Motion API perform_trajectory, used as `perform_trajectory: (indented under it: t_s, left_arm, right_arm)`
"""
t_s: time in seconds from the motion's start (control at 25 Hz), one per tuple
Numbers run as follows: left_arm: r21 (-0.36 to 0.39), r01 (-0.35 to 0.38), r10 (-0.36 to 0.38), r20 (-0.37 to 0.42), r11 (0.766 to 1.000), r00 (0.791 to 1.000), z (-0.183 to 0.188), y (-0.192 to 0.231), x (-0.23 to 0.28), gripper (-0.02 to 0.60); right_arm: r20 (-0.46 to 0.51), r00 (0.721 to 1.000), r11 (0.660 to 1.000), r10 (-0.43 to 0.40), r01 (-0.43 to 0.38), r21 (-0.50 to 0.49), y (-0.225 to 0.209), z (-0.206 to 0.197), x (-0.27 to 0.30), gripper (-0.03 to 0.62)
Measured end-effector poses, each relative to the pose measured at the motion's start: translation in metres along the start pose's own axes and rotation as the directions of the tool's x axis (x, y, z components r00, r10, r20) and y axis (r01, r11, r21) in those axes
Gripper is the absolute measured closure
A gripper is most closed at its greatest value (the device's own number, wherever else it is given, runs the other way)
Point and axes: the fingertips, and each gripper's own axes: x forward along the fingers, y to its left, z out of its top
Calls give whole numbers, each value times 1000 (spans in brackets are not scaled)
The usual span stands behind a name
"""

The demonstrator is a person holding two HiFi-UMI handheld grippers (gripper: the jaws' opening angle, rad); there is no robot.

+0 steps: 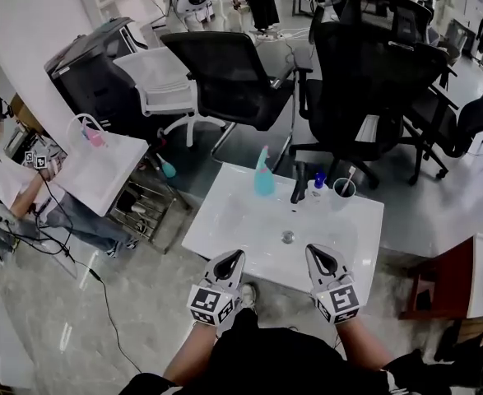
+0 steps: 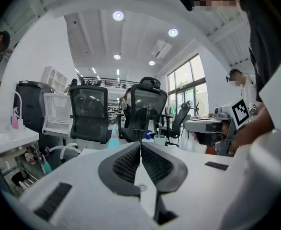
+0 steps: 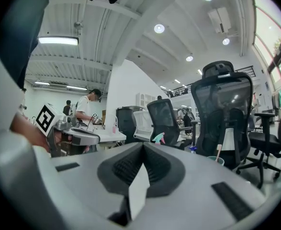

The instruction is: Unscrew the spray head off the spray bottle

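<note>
A teal spray bottle with a pale spray head stands upright at the far edge of the white table. It also shows small in the left gripper view as the spray bottle, and in the right gripper view as the spray bottle. My left gripper and right gripper hover side by side over the table's near edge, well short of the bottle. Both are shut and hold nothing, as the left gripper and right gripper show in their own views.
Right of the bottle stand a black object, a small blue-capped bottle and a cup with a straw. A small round fitting sits mid-table. Black office chairs crowd behind the table. A person sits at a desk on the left.
</note>
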Motion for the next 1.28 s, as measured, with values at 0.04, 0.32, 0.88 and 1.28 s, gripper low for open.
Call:
perform_trajectory:
  t_s: [0.04, 0.32, 0.88, 1.28]
  left_arm:
    - [0, 10, -10, -3, 1000, 1000, 1, 8, 7, 566]
    - [4, 92, -92, -29, 996, 995, 3, 54, 52, 566]
    - [39, 278, -275, -68, 960, 959, 8, 114, 112, 566]
    - [20, 363, -360, -94, 932, 928, -5, 127, 149, 566]
  right_arm:
    - [0, 1000, 1000, -6, 6, 0, -1, 1, 10, 589]
    - [-33, 997, 998, -63, 63, 6, -11, 4, 64, 589]
    - [-77, 971, 974, -225, 227, 13, -26, 7, 136, 589]
    - [-115, 933, 938, -342, 346, 19, -38, -2, 140, 589]
